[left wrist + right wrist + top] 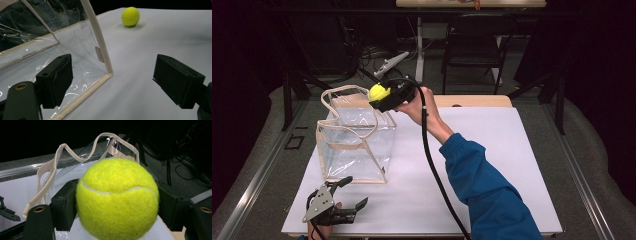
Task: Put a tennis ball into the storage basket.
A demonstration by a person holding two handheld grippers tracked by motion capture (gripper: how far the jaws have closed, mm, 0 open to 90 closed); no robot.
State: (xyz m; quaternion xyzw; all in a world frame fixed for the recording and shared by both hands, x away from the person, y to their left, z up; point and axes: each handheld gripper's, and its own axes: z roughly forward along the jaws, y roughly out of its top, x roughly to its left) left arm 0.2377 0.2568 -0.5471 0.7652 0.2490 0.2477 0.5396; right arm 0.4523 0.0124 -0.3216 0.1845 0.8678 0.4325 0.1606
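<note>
Yellow felt tennis ball (379,92), clenched in my right gripper (381,95), hangs above the clear plastic tote bag's (354,150) open mouth; drop lies straight below.

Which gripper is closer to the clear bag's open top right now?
Right. The right gripper holds a tennis ball at the clear bag's top rim; the left gripper sits open on the table by its base.

White table (492,150): clear bag (354,145) standing (left side), tennis ball (130,16).
</note>
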